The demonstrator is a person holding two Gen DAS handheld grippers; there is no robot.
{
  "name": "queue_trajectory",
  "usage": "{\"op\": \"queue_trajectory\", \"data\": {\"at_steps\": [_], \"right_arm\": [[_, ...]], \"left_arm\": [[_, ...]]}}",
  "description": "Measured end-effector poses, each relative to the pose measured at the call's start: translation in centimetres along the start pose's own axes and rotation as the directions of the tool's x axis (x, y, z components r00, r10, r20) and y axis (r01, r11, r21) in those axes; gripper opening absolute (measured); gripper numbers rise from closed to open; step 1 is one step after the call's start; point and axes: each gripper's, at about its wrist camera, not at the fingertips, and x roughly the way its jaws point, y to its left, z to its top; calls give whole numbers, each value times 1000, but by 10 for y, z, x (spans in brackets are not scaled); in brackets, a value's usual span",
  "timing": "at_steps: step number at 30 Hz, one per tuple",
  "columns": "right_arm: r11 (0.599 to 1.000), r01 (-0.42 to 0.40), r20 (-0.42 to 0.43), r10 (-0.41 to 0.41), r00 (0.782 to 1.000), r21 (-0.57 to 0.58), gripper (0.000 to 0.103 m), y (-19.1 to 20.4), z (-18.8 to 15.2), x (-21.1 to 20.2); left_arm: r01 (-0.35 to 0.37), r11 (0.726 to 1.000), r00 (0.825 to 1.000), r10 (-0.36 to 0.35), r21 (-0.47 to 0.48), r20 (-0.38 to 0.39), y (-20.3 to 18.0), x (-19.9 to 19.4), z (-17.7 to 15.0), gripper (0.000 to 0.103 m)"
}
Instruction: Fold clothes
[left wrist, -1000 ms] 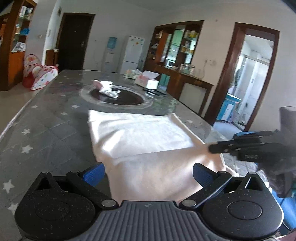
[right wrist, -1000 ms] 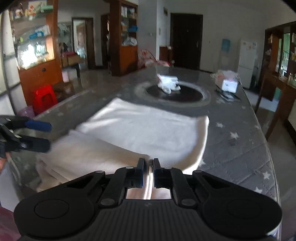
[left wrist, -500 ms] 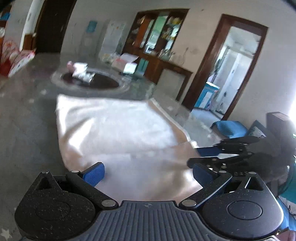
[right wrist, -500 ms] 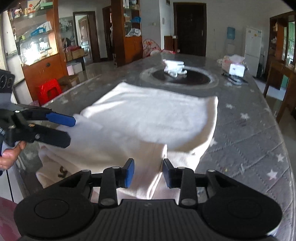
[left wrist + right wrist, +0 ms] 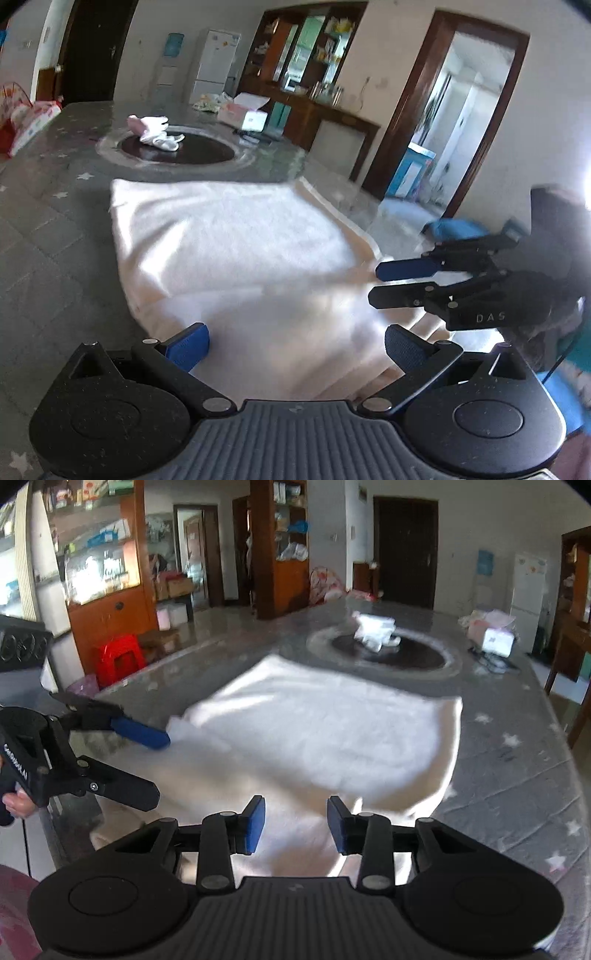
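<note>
A white cloth (image 5: 236, 251) lies spread on the grey star-patterned table (image 5: 48, 236), its near part folded over in layers; it also shows in the right wrist view (image 5: 332, 731). My left gripper (image 5: 293, 347) is open and empty above the cloth's near edge. My right gripper (image 5: 295, 825) is open and empty above the cloth's near right part. In the left wrist view the right gripper (image 5: 380, 282) is at the cloth's right edge, jaws apart. In the right wrist view the left gripper (image 5: 159, 768) is at the cloth's left edge, jaws wide.
A dark round turntable (image 5: 177, 151) sits mid-table with a small pile of white and pink clothes (image 5: 155, 133) on it. A tissue box (image 5: 243, 114) stands at the far right. The table's right edge (image 5: 576, 775) and near edge are close to the cloth.
My right gripper has opened and let go of the cloth's folded edge, which now lies on the table. Both grippers have drawn back a little; the left stayed open.
</note>
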Motion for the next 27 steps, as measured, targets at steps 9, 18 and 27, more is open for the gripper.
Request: {"op": "queue_trajectory", "data": {"at_steps": [9,18,27], "right_arm": [[993,-13,-11,12,1000,-120,44,19,-11,-21],[989,-21,-20,18,1000,-148,53,23,-23,-35],[978,-5,-59,-7,998,-210,66,21,-32,-58]], "left_arm": [[-63,984,998,63,164,6,-21,-18,-12,103],[-90,954,995,101,285,-23,-31,-27,-27,103],[-103,854,989,141,510,-38,-57,-40,-51,103]]}}
